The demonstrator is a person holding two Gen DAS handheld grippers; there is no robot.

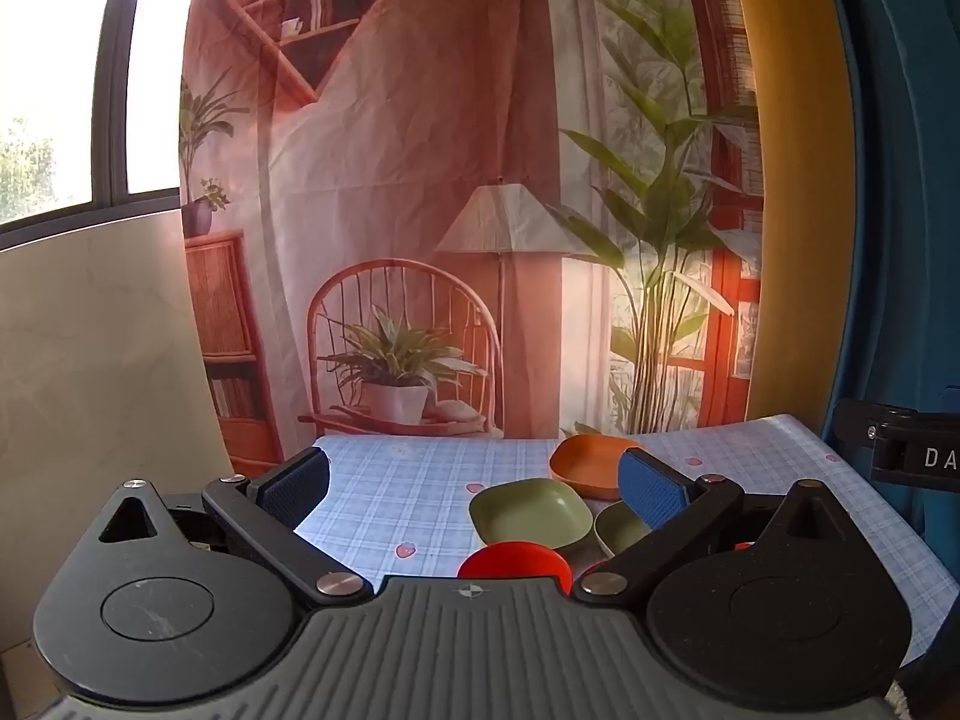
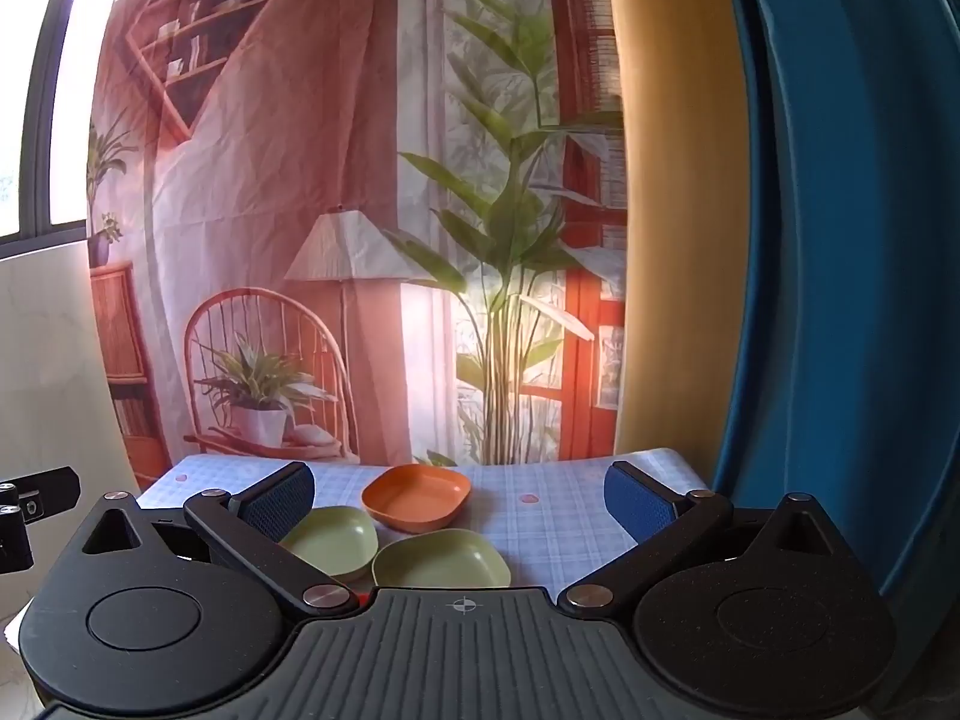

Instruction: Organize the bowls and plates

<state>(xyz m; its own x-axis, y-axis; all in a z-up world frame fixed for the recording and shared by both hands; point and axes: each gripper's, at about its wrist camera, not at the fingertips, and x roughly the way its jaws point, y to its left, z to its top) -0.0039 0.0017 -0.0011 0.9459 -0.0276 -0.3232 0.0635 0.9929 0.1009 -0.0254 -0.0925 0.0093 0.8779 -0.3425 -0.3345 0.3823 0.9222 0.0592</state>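
Resting upright, orange dish (image 2: 417, 497) and green dishes (image 2: 443, 559); both jaws spread, empty.

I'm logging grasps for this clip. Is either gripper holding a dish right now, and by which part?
Nothing is held. The left gripper and right gripper are both open, above the table, with no dish between their fingers.

Open checked tablecloth (image 1: 384, 498) left of the dishes, free for passage. Clustered close ahead: orange dish (image 2: 417, 497) farthest, two green dishes (image 2: 333, 540) (image 2: 441, 558) nearer, red bowl (image 1: 515, 559) nearest. Bounded behind by hanging backdrop (image 2: 300, 180), right by blue panel (image 2: 840, 240).
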